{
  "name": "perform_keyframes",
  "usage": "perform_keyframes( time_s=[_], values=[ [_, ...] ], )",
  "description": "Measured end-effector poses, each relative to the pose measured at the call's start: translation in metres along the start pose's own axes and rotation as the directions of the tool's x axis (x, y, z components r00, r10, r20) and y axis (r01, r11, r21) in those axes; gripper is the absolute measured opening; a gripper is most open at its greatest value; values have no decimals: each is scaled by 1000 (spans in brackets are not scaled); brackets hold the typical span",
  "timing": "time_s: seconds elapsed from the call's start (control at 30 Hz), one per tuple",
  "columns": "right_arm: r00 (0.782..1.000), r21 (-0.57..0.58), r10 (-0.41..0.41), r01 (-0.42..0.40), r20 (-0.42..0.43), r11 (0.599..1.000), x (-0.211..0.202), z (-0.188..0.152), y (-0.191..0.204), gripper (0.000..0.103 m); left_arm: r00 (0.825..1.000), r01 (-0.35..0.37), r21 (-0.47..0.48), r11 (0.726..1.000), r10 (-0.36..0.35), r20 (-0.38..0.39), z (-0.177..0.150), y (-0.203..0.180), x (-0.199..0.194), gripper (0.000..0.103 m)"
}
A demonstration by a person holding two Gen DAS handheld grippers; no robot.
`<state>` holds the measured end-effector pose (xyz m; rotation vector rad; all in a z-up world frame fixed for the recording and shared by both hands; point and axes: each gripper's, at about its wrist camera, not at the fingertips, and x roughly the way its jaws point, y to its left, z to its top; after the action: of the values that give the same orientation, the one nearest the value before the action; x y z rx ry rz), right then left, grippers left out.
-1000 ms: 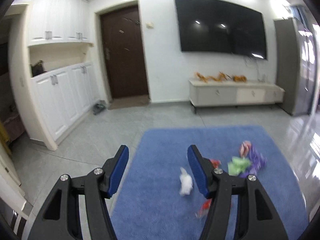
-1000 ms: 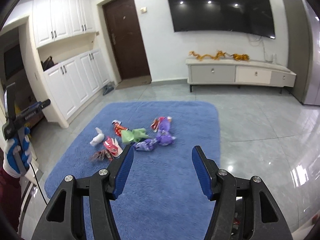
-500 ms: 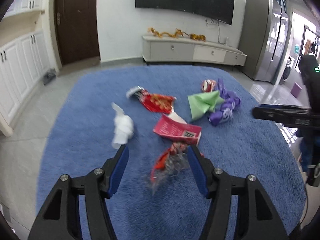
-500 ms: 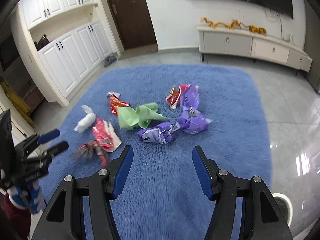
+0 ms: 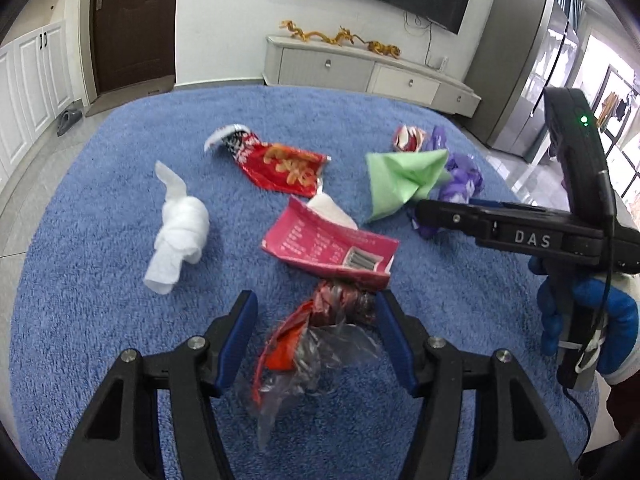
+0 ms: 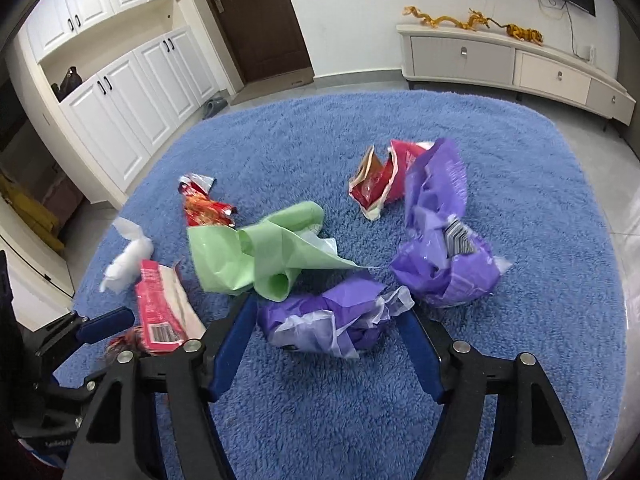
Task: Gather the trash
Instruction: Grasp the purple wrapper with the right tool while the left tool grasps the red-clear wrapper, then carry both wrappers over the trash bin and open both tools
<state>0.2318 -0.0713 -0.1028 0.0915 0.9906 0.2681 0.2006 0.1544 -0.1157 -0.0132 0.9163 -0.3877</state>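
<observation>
Trash lies on a blue rug (image 5: 100,184). My left gripper (image 5: 316,312) is open, its fingers either side of a crumpled red and clear wrapper (image 5: 316,332). Beyond it lie a pink carton (image 5: 328,240), a white tissue wad (image 5: 180,232), a red snack bag (image 5: 284,164) and green paper (image 5: 404,176). My right gripper (image 6: 328,316) is open around a crumpled purple and white wrapper (image 6: 332,320). A larger purple bag (image 6: 440,236), the green paper (image 6: 260,256) and a red packet (image 6: 380,180) lie just beyond it.
The right gripper and its gloved hand (image 5: 580,320) show at the right of the left wrist view. A white TV cabinet (image 6: 500,60), white cupboards (image 6: 132,92) and a dark door (image 6: 256,16) stand around the rug (image 6: 540,200) on a tiled floor.
Both grippers have come down and forward over the rug. The left now straddles the red and clear wrapper, the right the small purple wrapper. Both stay open.
</observation>
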Motion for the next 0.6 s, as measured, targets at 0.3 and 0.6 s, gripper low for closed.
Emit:
perform_keyframes(
  time_s=[0.3,0.6],
  values=[
    [1000,-8,28,-28,7,1000,-20,-23,-4,56,1000,10,-49,999,-10,0,-10,7,-13,29],
    [995,-10,100,-100,4,995,-72,-82,-10,55,1000,8,-61,998,-6,25,-36,-4,-47,16]
  ],
)
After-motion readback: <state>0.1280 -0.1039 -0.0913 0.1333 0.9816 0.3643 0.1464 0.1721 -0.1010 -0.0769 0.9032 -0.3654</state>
